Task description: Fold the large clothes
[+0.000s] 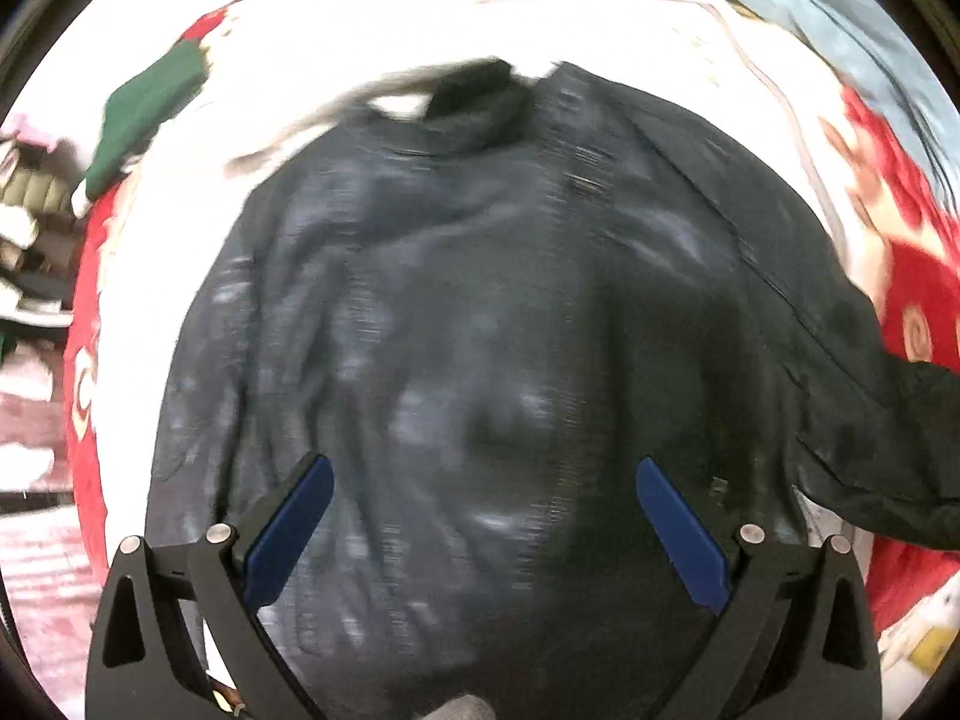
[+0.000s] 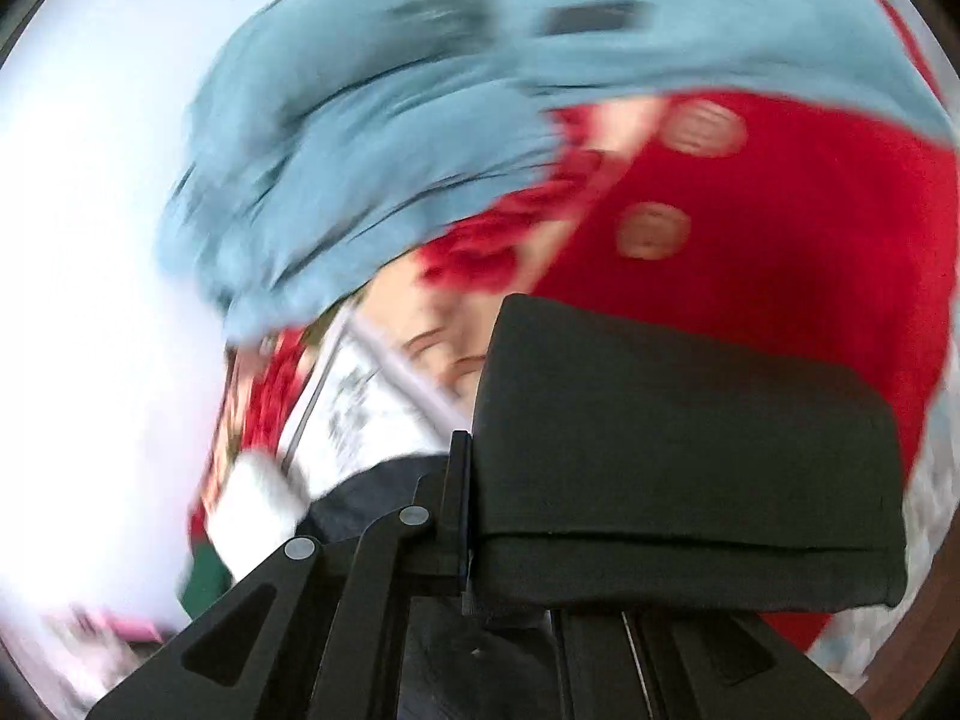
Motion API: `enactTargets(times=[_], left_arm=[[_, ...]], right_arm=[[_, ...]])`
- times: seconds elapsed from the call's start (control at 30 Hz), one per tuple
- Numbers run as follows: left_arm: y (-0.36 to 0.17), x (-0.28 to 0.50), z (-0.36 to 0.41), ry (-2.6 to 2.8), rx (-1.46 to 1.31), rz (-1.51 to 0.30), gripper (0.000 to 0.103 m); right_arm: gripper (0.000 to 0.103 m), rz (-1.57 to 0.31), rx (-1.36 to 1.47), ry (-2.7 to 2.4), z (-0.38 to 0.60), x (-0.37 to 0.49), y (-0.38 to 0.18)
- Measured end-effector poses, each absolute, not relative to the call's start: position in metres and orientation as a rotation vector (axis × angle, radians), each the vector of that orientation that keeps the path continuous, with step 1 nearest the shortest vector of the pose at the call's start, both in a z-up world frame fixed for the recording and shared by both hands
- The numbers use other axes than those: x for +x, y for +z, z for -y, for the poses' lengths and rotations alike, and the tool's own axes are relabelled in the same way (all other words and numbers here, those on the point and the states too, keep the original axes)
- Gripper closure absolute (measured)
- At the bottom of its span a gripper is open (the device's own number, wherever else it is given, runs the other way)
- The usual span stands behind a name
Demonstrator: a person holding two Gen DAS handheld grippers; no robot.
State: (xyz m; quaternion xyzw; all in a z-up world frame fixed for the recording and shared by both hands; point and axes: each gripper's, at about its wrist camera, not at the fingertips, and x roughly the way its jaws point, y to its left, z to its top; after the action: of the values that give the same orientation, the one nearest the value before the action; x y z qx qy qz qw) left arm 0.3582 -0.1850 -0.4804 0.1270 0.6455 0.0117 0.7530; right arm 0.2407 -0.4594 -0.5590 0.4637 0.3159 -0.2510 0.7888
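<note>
Fingers (image 1: 288, 531) of the left gripper (image 1: 483, 531) stand spread wide in the left wrist view, blue pads facing each other with nothing pinched between them. They hang over the lower body of a dark jacket (image 1: 480, 300), which lies spread front-up on a red and white patterned blanket (image 1: 918, 282). Taking the jacket's collar (image 1: 480, 102) as the mark: the zip runs from just right of it down toward the gripper, a dark sleeve (image 1: 870, 420) trails well away to the lower right off the body, and a green cloth (image 1: 150, 114) lies well off to the left. The body looks flat and still open at full width; I see no fold in it yet.

Right wrist view: the right gripper (image 2: 465, 516) has its jaws pressed together on the hem end of a dark sleeve cuff (image 2: 690, 456), which stands out stiffly to the right of the fingers. Beyond the cuff lies the same red blanket, and farther on a light blue cloth (image 2: 372, 138), all heavily blurred. Whether this cuff belongs to the jacket cannot be told from this view alone, though it seems likely.

Judged so, the work is early: garment laid out, one sleeve gripped for folding inward, every body fold still to do.
</note>
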Motion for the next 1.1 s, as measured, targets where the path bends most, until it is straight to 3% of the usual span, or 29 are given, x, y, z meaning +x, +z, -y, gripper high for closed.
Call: enactTargets(times=[0.13, 0.27, 0.47, 0.5, 0.53, 0.6, 0.63, 0.9, 1.1], left_arm=[[-0.472, 0.375, 0.119, 0.151, 0.228, -1.38, 0.0], [-0.49, 0.389, 0.036, 0.292, 0.137, -1.41, 0.0], [-0.521, 0.38, -0.063, 0.442, 0.043, -1.47, 0.0], [-0.523, 0.377, -0.071, 0.45, 0.038, -1.477, 0.0], [-0.526, 0.373, -0.083, 0.46, 0.031, -1.488, 0.0], [-0.529, 0.365, -0.101, 0.473, 0.02, -1.501, 0.0], [-0.53, 0.362, -0.108, 0.476, 0.012, -1.51, 0.0], [-0.526, 0.346, -0.126, 0.443, -0.021, -1.54, 0.0], [-0.522, 0.352, -0.132, 0.449, 0.008, -1.518, 0.0]], right_arm=[[0.099, -0.78, 0.744, -0.421, 0.392, 0.324, -0.532], [0.099, -0.91, 0.465, -0.263, 0.294, 0.408, -0.548], [0.099, -1.194, -0.183, 0.059, 0.088, 0.472, -0.664], [0.097, -1.298, -0.275, 0.125, 0.058, 0.468, -0.694], [0.085, -1.366, -0.293, 0.188, 0.039, 0.46, -0.713], [0.06, -1.407, -0.272, 0.246, 0.025, 0.445, -0.727], [0.054, -1.418, -0.236, 0.264, 0.023, 0.44, -0.727], [0.049, -1.443, 0.021, 0.341, 0.055, 0.405, -0.681], [0.049, -1.483, 0.812, 0.053, 0.155, 0.394, -0.715]])
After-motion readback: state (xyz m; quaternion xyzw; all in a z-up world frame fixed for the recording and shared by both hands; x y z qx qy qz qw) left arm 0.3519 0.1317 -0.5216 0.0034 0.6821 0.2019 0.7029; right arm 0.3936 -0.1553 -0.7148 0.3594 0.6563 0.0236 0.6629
